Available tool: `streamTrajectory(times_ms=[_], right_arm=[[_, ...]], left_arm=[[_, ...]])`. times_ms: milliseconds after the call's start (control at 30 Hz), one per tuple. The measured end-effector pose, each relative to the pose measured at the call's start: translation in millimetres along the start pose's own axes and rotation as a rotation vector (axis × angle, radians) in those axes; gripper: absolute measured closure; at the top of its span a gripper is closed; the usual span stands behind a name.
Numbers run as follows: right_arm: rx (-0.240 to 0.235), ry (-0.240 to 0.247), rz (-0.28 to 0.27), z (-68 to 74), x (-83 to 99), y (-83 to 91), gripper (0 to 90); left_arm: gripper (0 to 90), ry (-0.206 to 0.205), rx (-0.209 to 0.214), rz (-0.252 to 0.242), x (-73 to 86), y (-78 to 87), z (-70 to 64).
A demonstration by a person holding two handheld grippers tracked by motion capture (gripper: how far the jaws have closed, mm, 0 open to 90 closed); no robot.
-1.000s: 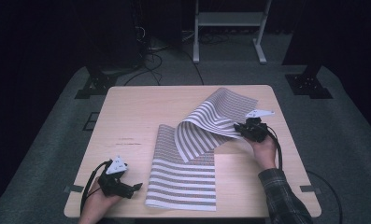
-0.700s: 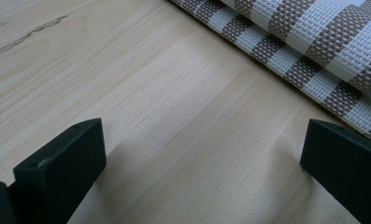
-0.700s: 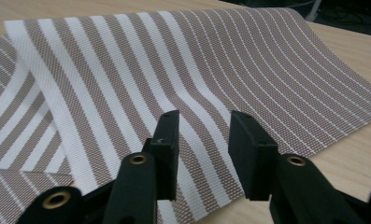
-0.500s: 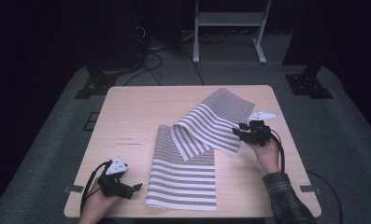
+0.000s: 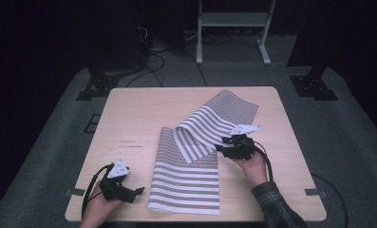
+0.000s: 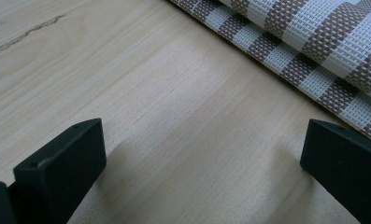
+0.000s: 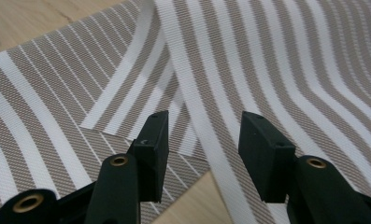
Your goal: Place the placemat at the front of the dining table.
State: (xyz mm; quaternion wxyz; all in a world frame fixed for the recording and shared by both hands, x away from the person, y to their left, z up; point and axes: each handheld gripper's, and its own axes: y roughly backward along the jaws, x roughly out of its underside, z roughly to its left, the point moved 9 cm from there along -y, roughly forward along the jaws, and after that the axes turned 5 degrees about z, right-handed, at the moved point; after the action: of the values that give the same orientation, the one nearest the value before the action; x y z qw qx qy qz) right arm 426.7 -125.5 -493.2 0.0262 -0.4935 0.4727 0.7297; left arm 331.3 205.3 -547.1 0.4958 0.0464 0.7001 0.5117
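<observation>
In the high view, the left gripper point(image 5: 137, 191) rests at the lower left of the frame, on the table point(image 5: 134, 114) near its front edge, with its tips just beside the left edge of the striped mat point(image 5: 186, 185). The left gripper view adds what the high view cannot resolve: the jaws stand wide apart, with bare wood between them, and the woven edge of the mat point(image 6: 314, 51) crosses the upper right of that frame, clear of both jaws.

The mat lies at the centre of the high view. Its near part is flat on the table; its far part is folded diagonally back over itself and extends toward the upper right.

The right gripper point(image 5: 220, 148) sits right of centre in the high view, held by a hand point(image 5: 252, 166) with a plaid sleeve point(image 5: 276, 204), its tips at the right edge of the fold. The right gripper view shows the jaws apart, with a strip of the mat point(image 7: 267, 79) running between them. It also shows the corner of the folded layer lying on the lower layer at centre left. Whether the jaws touch the fabric cannot be determined.
</observation>
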Motion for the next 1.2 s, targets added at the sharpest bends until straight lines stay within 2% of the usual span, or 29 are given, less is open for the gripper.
streamTrajectory(times_ms=[500, 700, 900, 1067, 1133, 1200], right_arm=[[-0.079, 0.088, 0.057, 53.2, -8.6, -40.8, 51.6], [-0.096, 0.122, 0.088, 68.0, -7.6, -59.8, 50.3], [-0.086, 0.159, 0.126, 75.5, -1.8, -74.8, 49.7], [-0.081, 0.169, 0.103, 75.7, -1.2, -75.1, 52.0], [-0.08, 0.161, 0.089, 74.4, -0.5, -74.5, 58.5], [-0.076, 0.154, 0.08, 71.0, -0.4, -73.2, 69.5]], left_arm=[[0.0, 0.0, 0.0, 0.0, 0.0, 0.0, 0.0], [0.0, 0.0, 0.0, 0.0, 0.0, 0.0, 0.0], [0.0, 0.0, 0.0, 0.0, 0.0, 0.0, 0.0], [0.0, -0.001, 0.002, -0.001, 0.0, 0.0, -0.4], [0.0, -0.001, 0.002, -0.001, 0.0, 0.0, -0.5], [0.0, -0.001, 0.002, -0.001, 0.0, 0.0, -0.6]])
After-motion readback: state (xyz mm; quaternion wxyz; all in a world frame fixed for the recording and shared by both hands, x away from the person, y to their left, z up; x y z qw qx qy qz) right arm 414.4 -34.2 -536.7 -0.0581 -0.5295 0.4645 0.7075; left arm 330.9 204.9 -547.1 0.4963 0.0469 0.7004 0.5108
